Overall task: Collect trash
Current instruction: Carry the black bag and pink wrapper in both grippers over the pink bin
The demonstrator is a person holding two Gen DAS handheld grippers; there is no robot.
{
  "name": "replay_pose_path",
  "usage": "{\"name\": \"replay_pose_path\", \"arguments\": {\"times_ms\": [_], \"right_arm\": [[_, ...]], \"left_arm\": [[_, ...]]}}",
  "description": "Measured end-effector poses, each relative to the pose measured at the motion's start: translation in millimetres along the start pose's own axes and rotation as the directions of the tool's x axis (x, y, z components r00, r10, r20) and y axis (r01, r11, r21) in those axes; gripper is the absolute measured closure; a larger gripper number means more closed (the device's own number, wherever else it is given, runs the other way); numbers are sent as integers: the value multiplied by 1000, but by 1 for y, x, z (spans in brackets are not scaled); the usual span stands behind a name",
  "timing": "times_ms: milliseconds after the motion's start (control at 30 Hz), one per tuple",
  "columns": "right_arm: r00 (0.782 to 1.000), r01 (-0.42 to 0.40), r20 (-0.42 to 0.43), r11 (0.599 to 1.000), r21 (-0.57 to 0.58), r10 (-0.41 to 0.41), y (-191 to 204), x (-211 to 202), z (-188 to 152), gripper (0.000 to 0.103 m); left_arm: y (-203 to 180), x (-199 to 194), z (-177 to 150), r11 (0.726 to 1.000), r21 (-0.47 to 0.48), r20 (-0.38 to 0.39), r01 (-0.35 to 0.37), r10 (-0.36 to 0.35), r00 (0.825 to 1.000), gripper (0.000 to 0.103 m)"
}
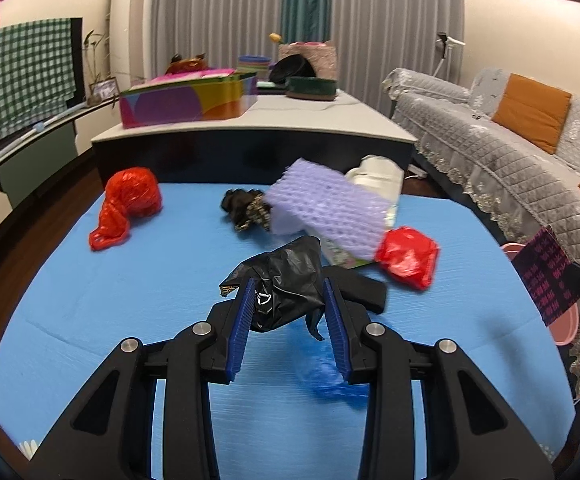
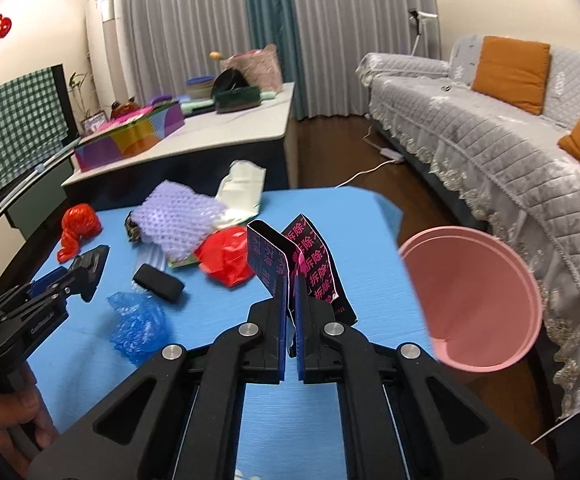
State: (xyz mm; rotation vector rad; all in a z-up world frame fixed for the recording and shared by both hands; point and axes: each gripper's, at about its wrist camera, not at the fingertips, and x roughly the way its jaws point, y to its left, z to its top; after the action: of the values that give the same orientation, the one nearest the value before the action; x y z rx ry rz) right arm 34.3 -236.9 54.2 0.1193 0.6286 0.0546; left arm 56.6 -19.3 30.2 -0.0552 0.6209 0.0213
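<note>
Left gripper: its blue-padded fingers stood apart around a crumpled black plastic bag, which sat between them above the worktop; whether the pads touched it could not be told.
Right gripper: its fingers were pressed together, clamped on a folded dark card printed with pink characters, held upright above the worktop.
Worktop: a blue-covered worktop carried the scattered trash.
Blue wrap: a crumpled piece of clear blue plastic wrap lay nearest, below the left gripper.
Black block: a small black oblong block lay just beyond the blue wrap.
Pink bin: a round pink plastic bin stood off the right edge of the worktop, its opening tilted toward the camera.
Red bags: one crumpled red plastic bag lay right of the black bag; a second twisted red plastic bag lay well apart at the far left.
Purple foam: a sheet of lilac dimpled foam netting rested over other scraps at mid-worktop.
Dark scrap: a black and gold crumpled wrapper lay just beside the foam's left end.
White packet: a pale cream packet lay at the far edge.
</note>
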Motion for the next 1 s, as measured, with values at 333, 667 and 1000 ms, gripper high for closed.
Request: {"name": "replay_pose_path", "arguments": {"times_ms": [333, 667, 1000], "right_arm": [[996, 74, 56, 997, 25, -75, -33, -29, 5, 99], [985, 137, 94, 989, 49, -141, -65, -47, 11, 99], [975, 183, 106, 978, 98, -194, -105, -55, 18, 99]], "left_arm": [[-33, -14, 1, 997, 39, 11, 64, -64, 998, 68], [-74, -14, -2, 988, 80, 0, 134, -134, 991, 68], [-119, -11, 8, 970, 122, -1, 213, -214, 977, 68]]}}
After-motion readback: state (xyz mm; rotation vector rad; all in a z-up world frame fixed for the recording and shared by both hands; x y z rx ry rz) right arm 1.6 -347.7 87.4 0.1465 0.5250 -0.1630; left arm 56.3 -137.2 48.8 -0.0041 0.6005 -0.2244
